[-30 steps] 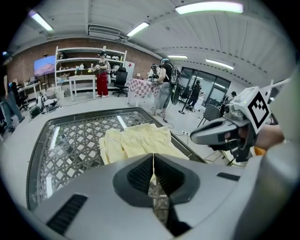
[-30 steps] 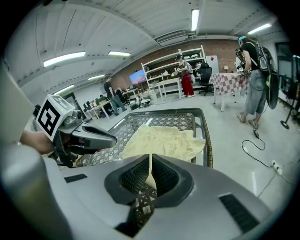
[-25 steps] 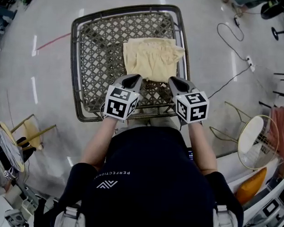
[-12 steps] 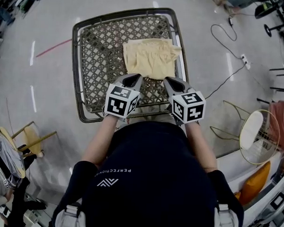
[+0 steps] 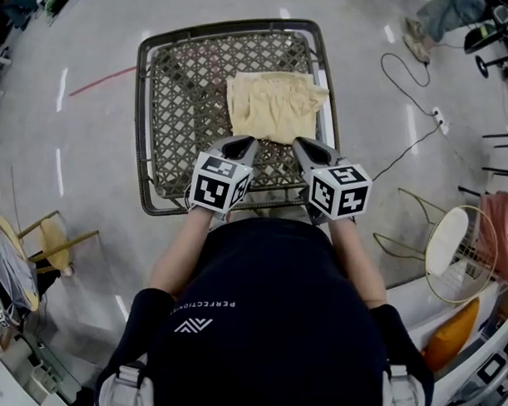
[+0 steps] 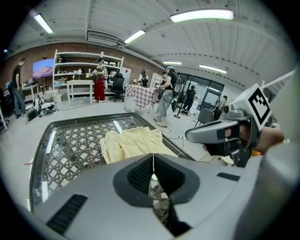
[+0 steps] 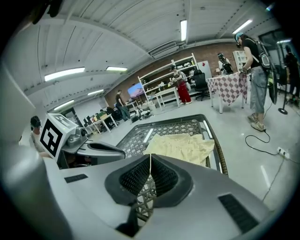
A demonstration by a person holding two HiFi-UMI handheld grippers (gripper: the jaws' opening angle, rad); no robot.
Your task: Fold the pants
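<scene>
Pale yellow pants [image 5: 274,105] lie folded into a compact pile on the right half of a lattice-topped metal table [image 5: 182,104]; they also show in the left gripper view [image 6: 133,143] and the right gripper view [image 7: 180,146]. My left gripper [image 5: 242,143] hovers just short of the pile's near edge, jaws shut and empty. My right gripper [image 5: 304,146] hangs beside it, also shut with nothing between its fingers. Neither touches the cloth. In each gripper view the jaws [image 6: 153,157] [image 7: 150,157] meet in a thin line.
The table's raised rim [image 5: 325,84] runs close to the pants' right edge. A cable [image 5: 415,120] crosses the floor at right, with a round wire stool [image 5: 456,251] nearby. A small wooden stool [image 5: 49,241] stands at left. People stand at distant tables [image 6: 98,84].
My right gripper has drawn slightly back and up from the pants' near right corner. The left gripper has barely moved. The pants lie as before.
</scene>
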